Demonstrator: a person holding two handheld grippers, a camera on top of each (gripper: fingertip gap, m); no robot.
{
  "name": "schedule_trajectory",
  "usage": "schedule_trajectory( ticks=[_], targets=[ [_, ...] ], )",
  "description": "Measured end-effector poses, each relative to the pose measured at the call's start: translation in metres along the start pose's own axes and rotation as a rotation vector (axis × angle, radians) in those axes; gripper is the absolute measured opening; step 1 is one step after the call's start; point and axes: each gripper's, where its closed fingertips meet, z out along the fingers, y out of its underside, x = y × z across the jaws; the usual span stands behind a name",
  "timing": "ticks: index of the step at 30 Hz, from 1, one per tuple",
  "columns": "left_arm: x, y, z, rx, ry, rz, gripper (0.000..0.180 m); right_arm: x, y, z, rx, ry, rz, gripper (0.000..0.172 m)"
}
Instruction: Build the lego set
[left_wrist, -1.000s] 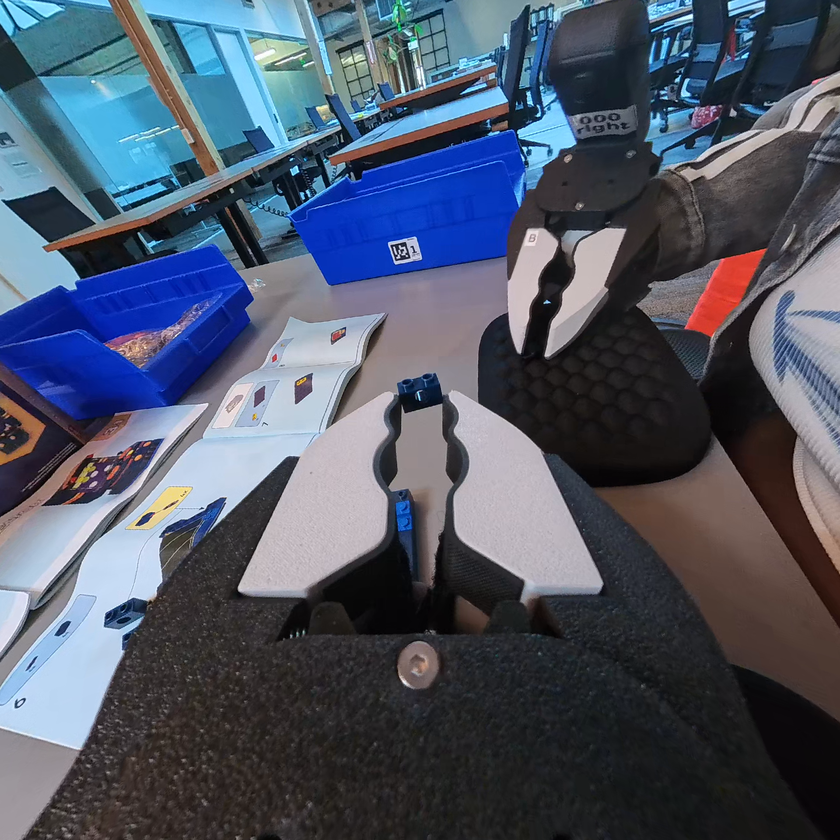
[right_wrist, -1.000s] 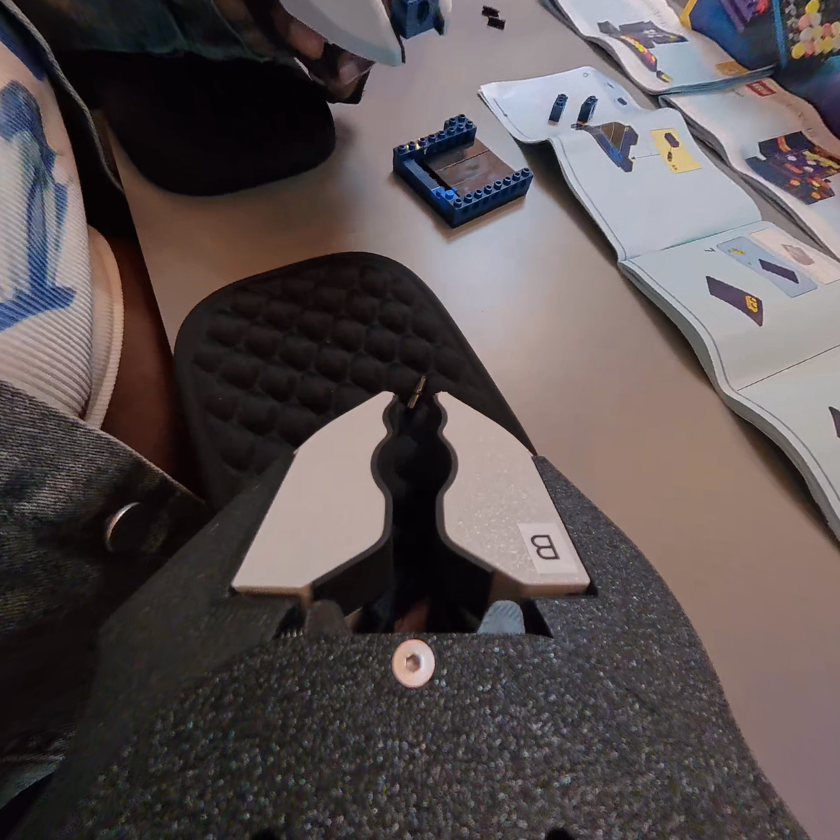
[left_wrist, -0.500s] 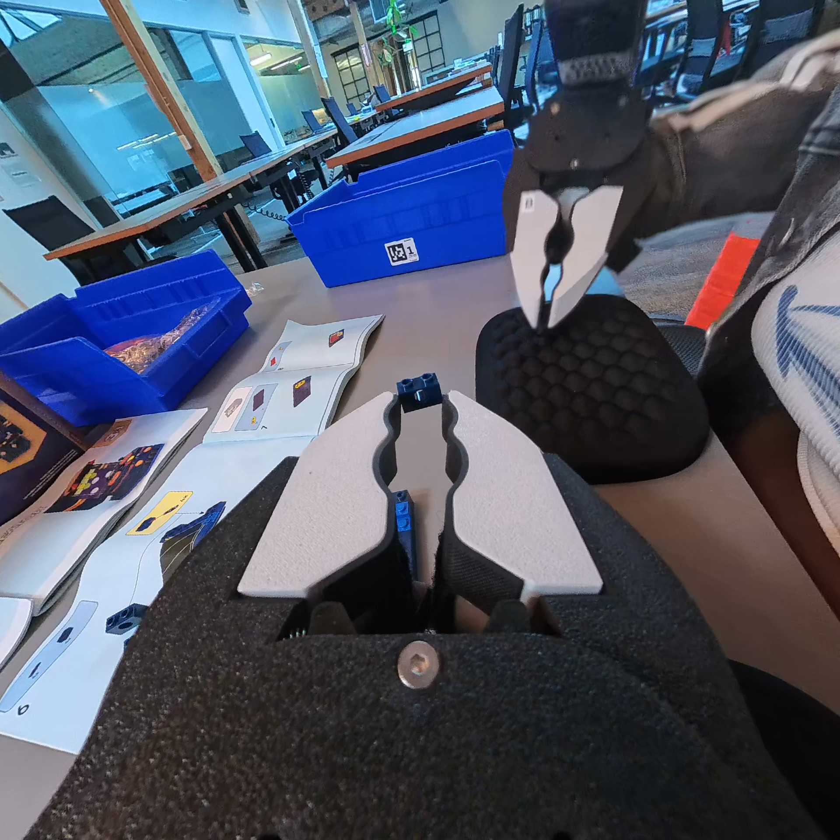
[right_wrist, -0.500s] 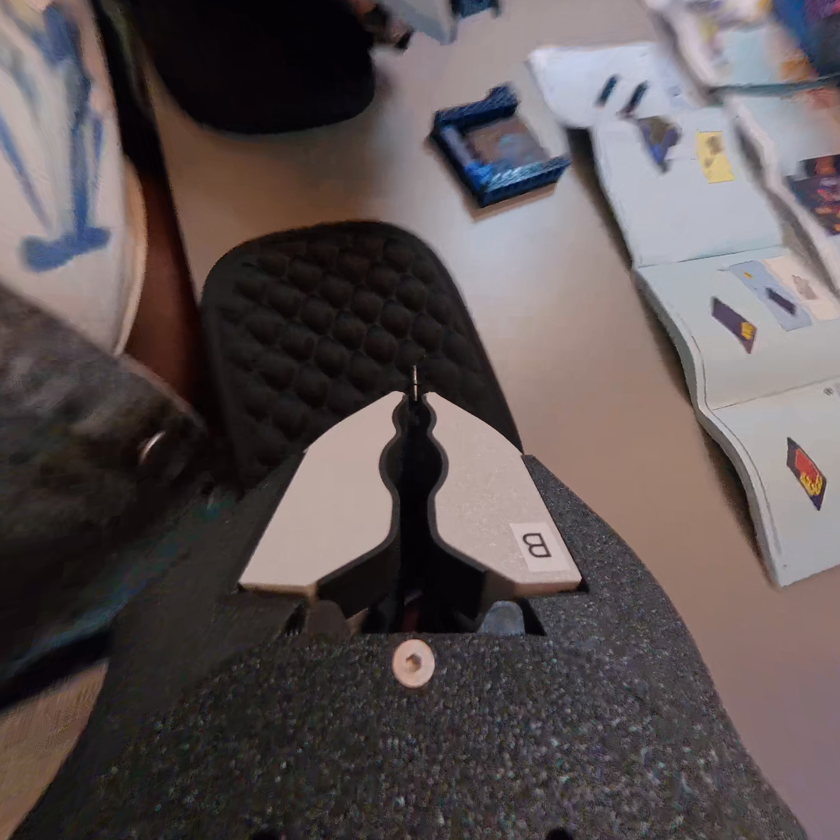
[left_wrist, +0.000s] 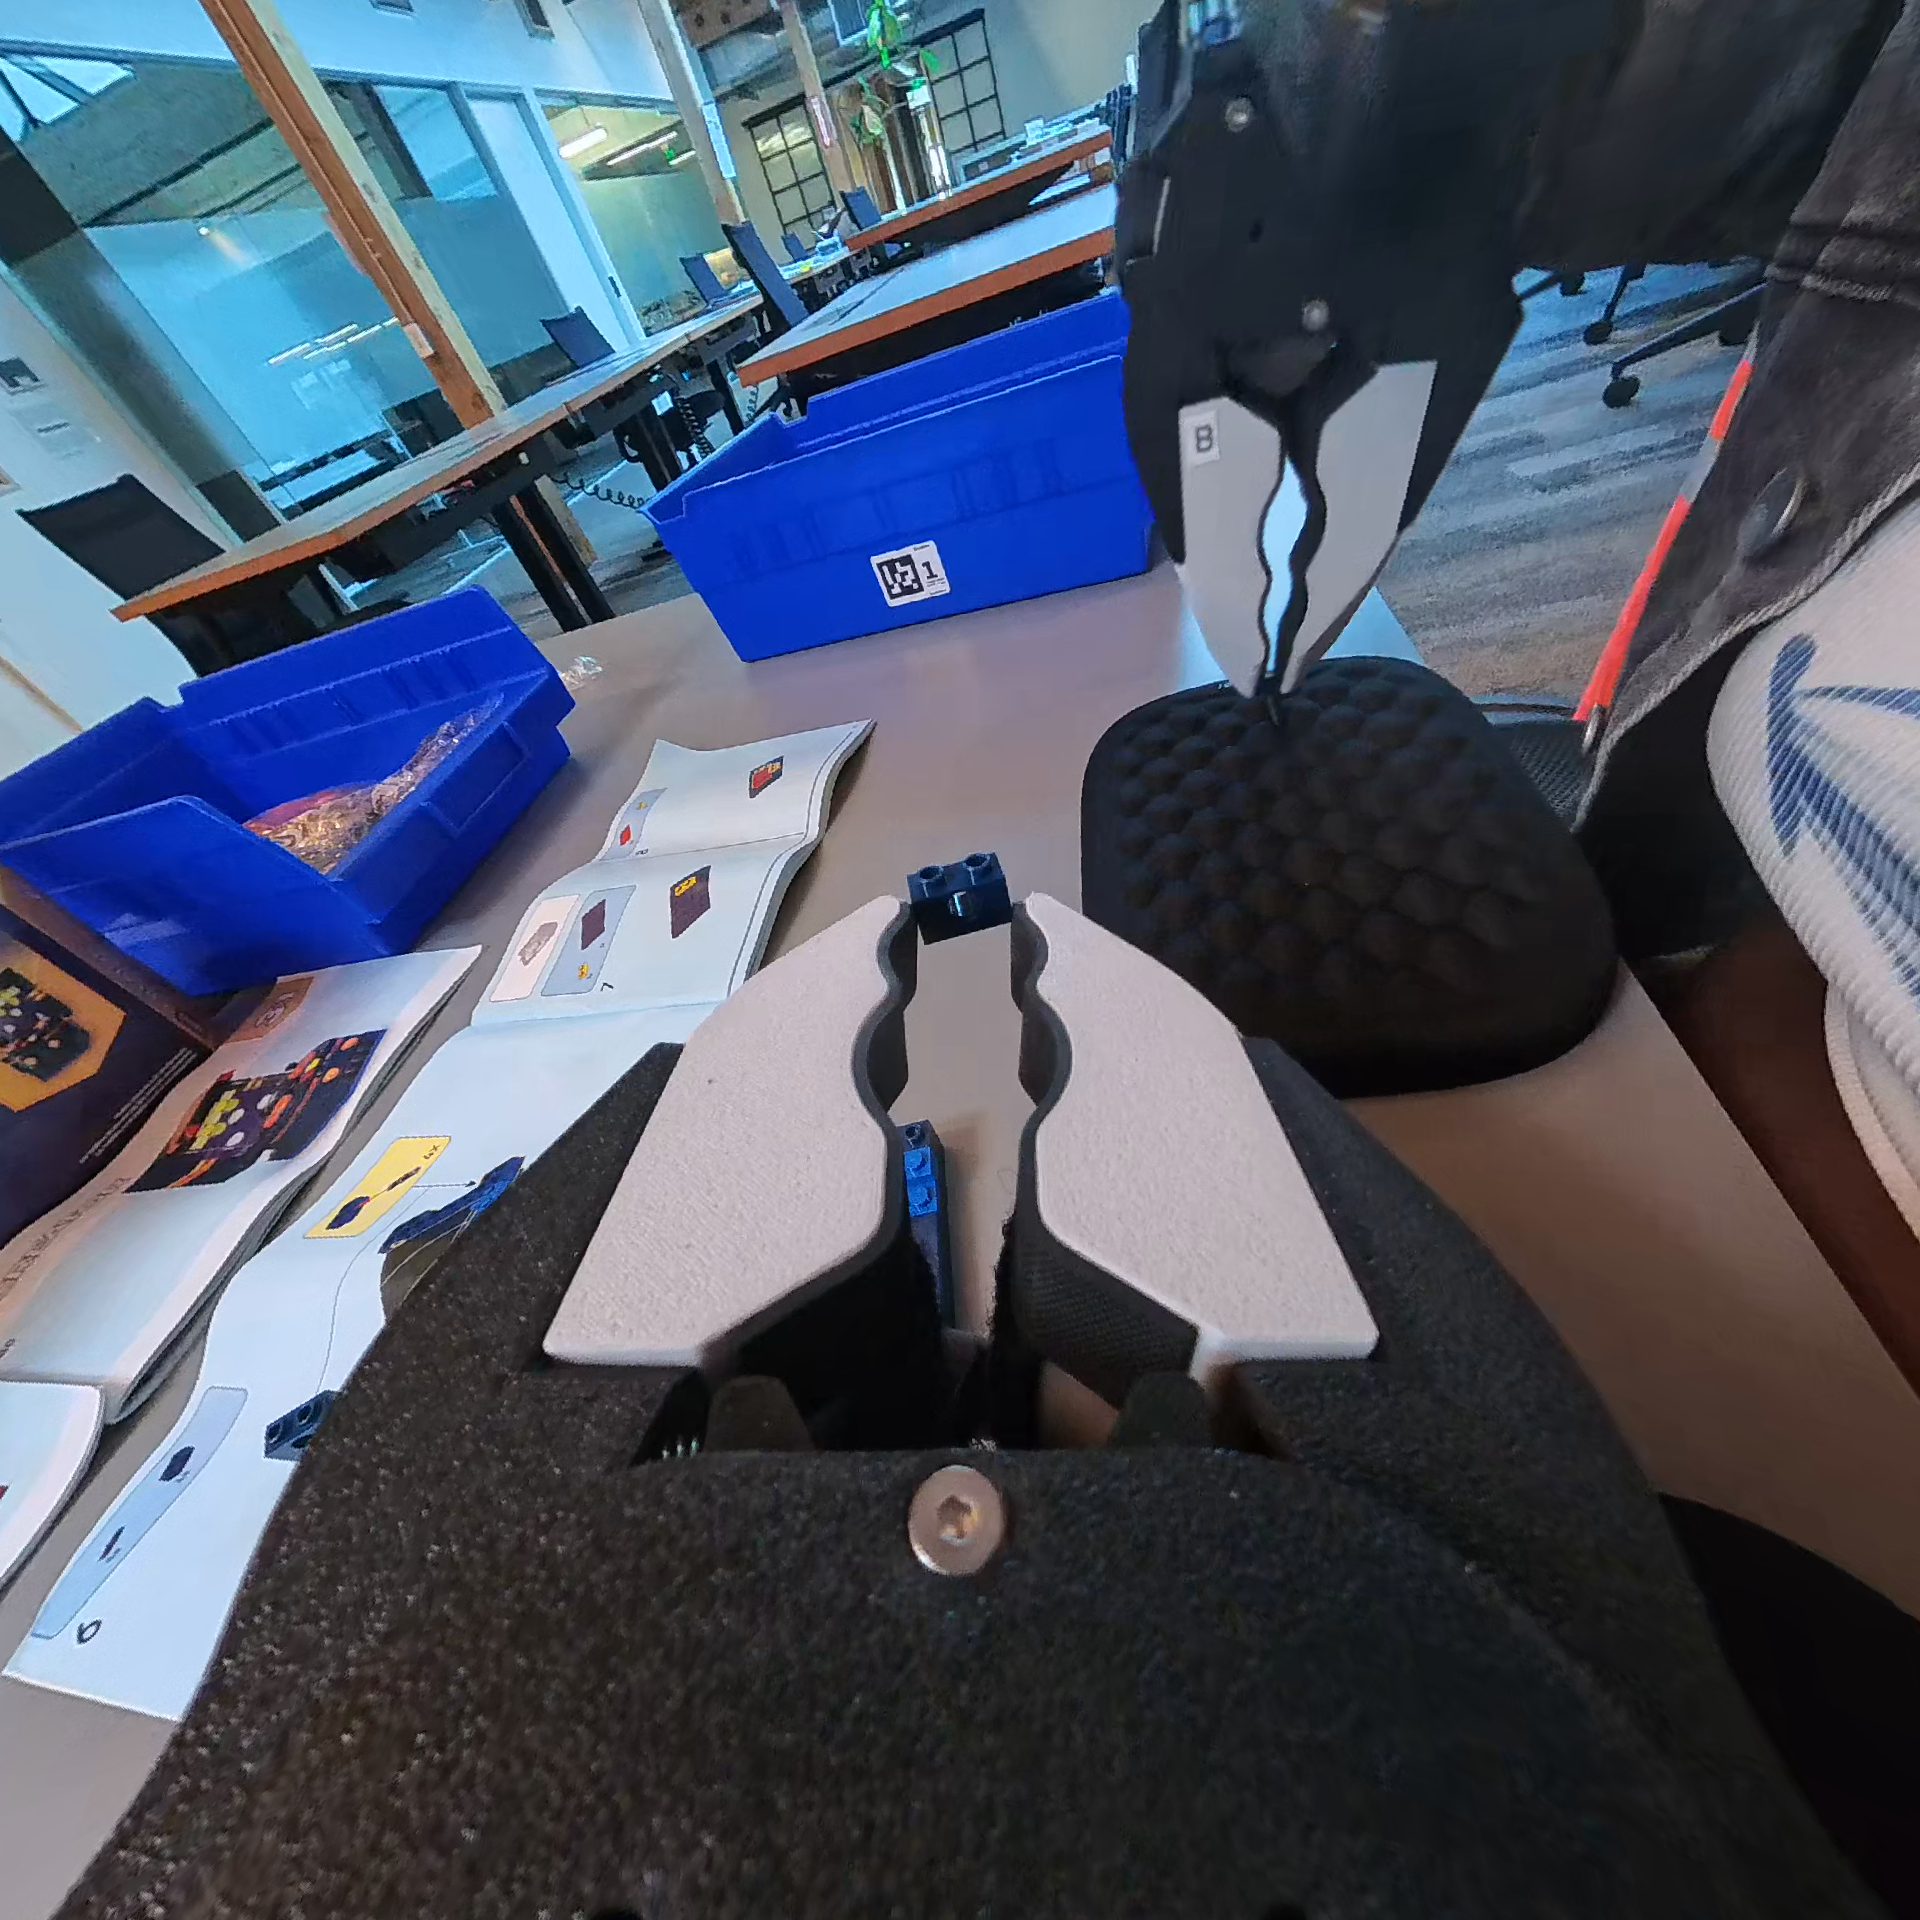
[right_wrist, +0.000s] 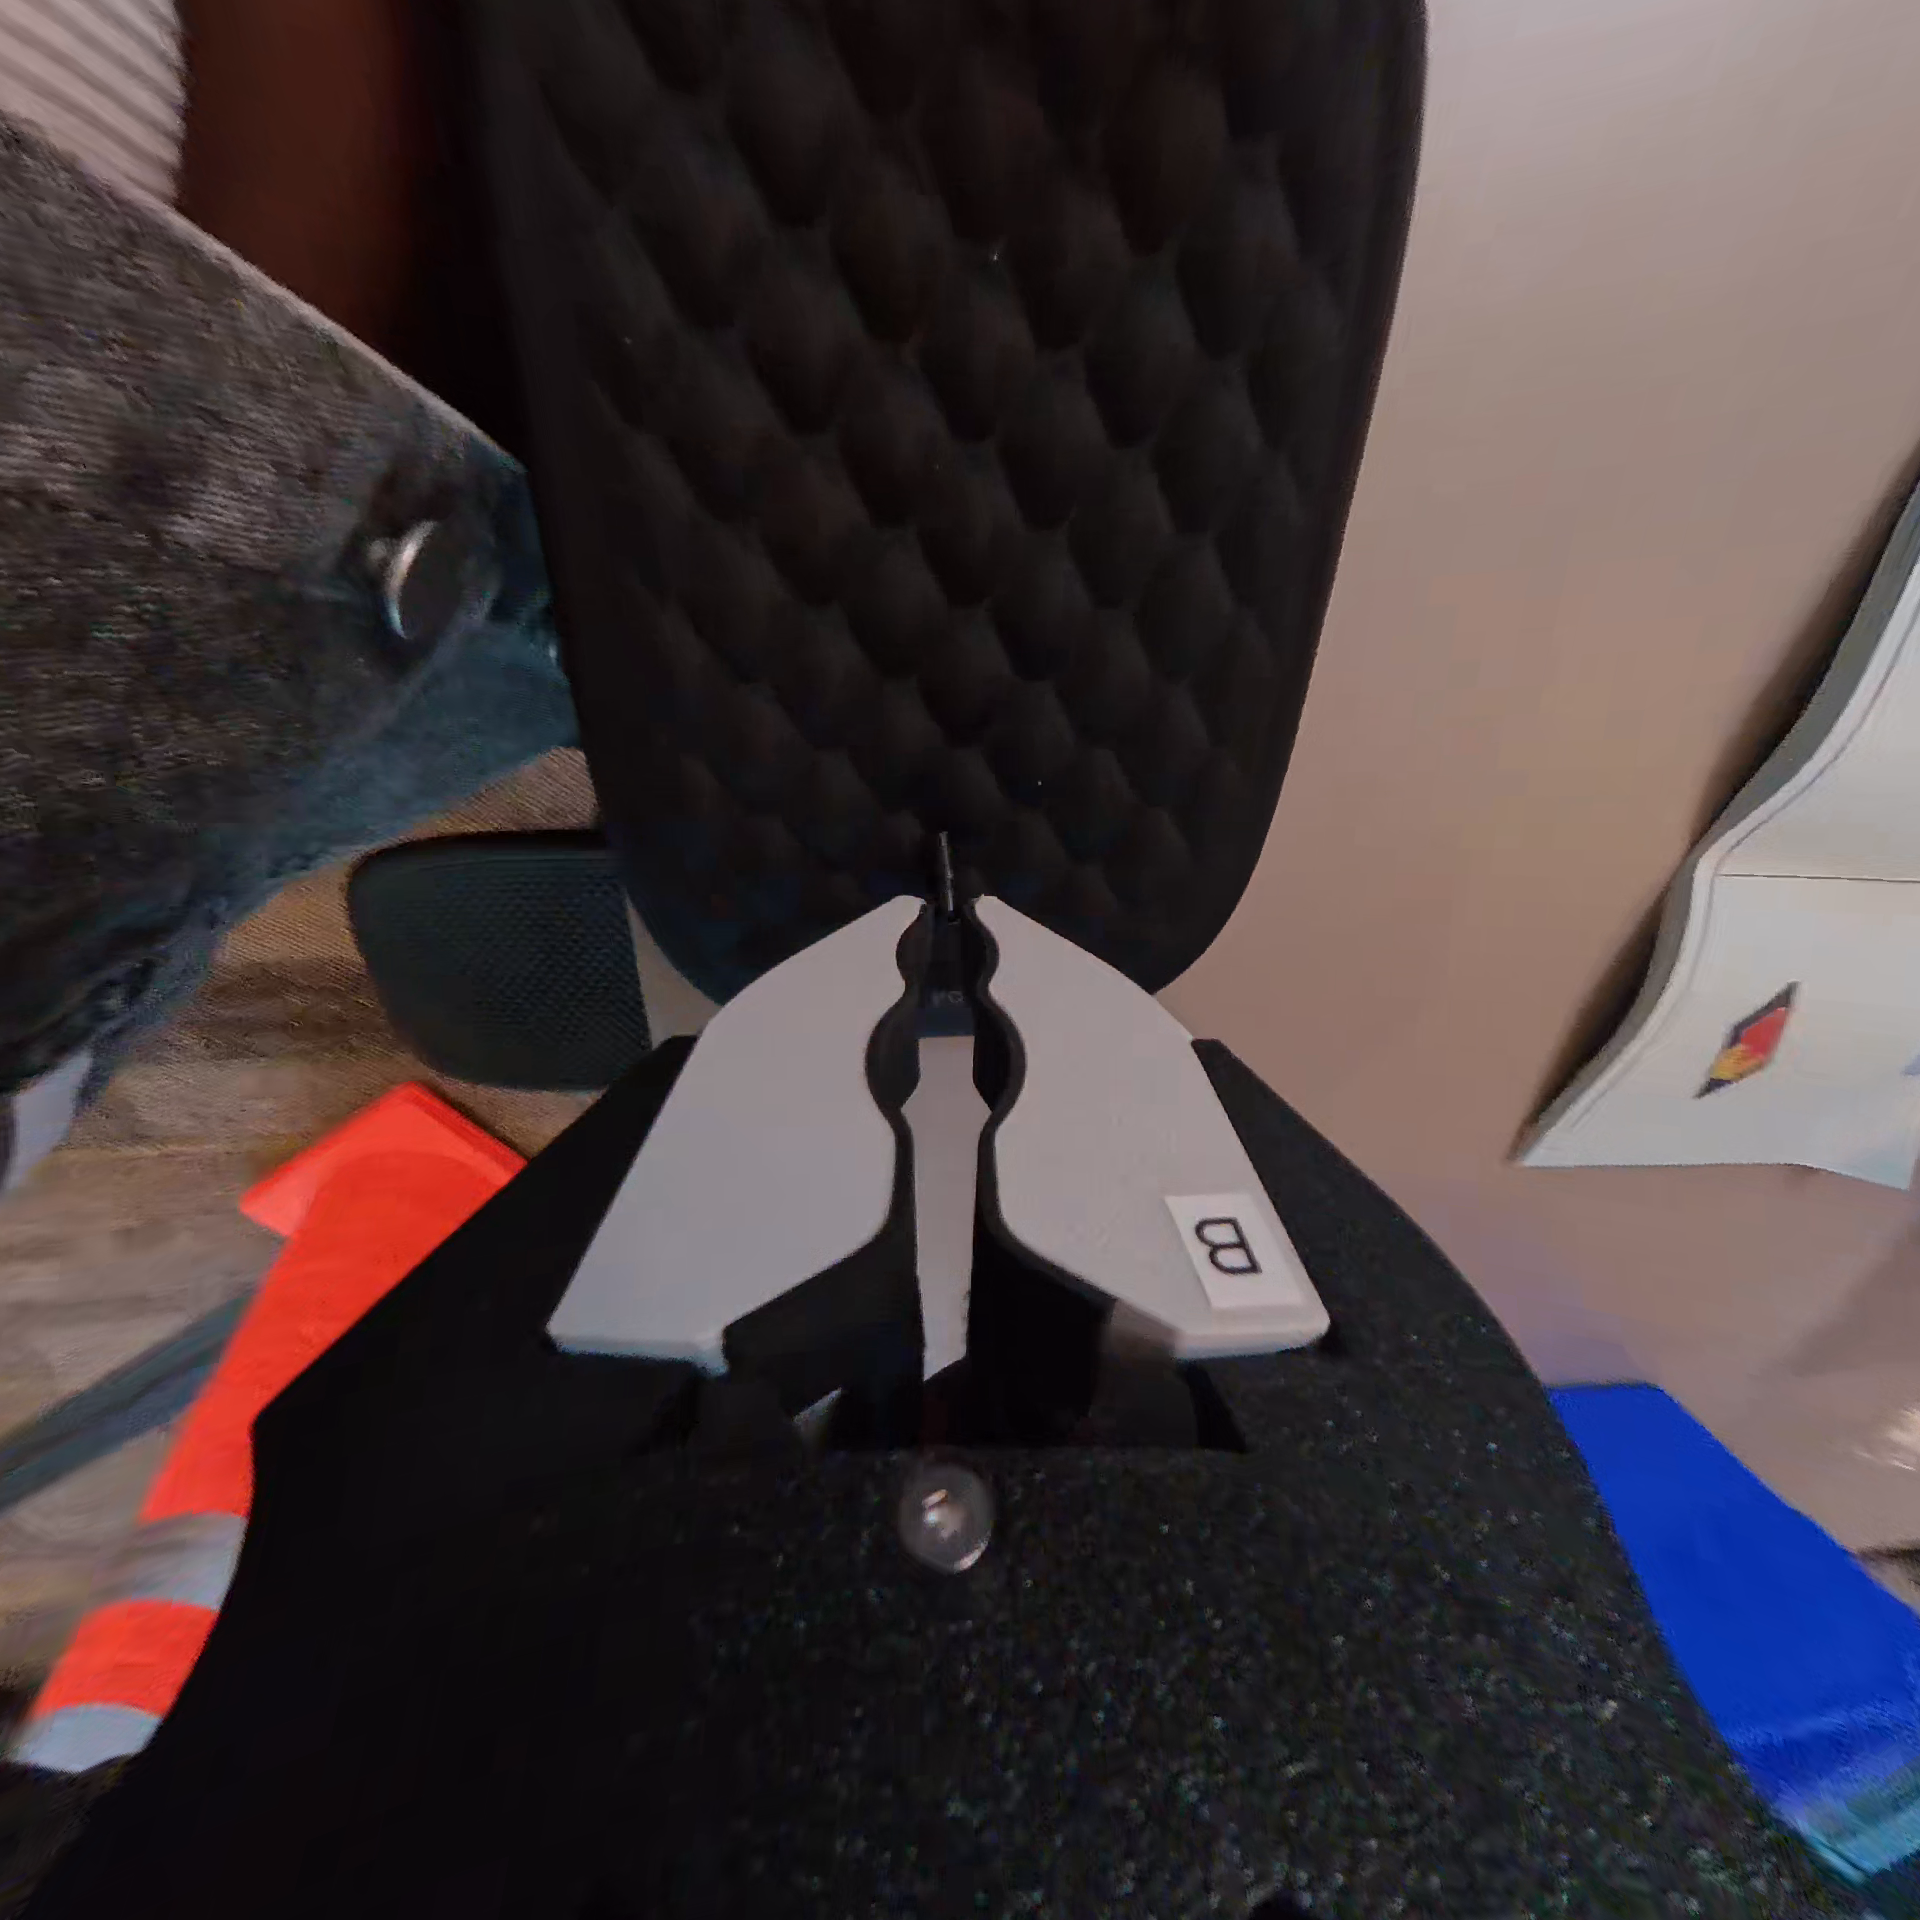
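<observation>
Right tool (left_wrist: 1270, 681) had swung from low over the pad to steeply tip-down above it, nipping a thin dark pin.

Its pale fingers (right_wrist: 1049, 997) were pinched nearly together on that small dark pin (right_wrist: 943, 868), whose free end met the black dimpled foam pad (left_wrist: 1340, 873) at the counter (left_wrist: 997, 686) edge, probably because the soft surface kept so slight a part from rolling off. The left tool (left_wrist: 961, 914) had hardly shifted: its grey fingertips (left_wrist: 1039, 920) pressed either side of a dark blue two-stud brick with a side hole (left_wrist: 958, 896), held clear of the counter with the hole facing the camera, seemingly to keep it reachable. Open instruction booklets (left_wrist: 665, 883) lay to the left, two blue plastic bins (left_wrist: 914, 520) beyond.
</observation>
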Motion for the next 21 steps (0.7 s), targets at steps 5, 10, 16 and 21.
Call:
schedule_trajectory(
  ticks=[5,10,16,21],
  targets=[
    [0.000,-0.001,-0.001,0.003,0.002,0.003,0.016,-0.002,-0.012,0.000,0.007,0.076,-0.103,0.004],
    [0.001,0.000,0.000,-0.004,0.008,0.008,0.017,-0.001,-0.022,-0.002,0.063,0.097,-0.095,0.005],
    [0.001,0.002,0.001,-0.012,0.008,0.012,0.017,0.007,-0.016,-0.002,-0.007,0.154,-0.153,0.005],
    [0.001,0.002,0.001,-0.012,0.006,0.011,0.017,0.002,-0.033,-0.005,0.139,0.145,-0.194,0.005]
  ],
)
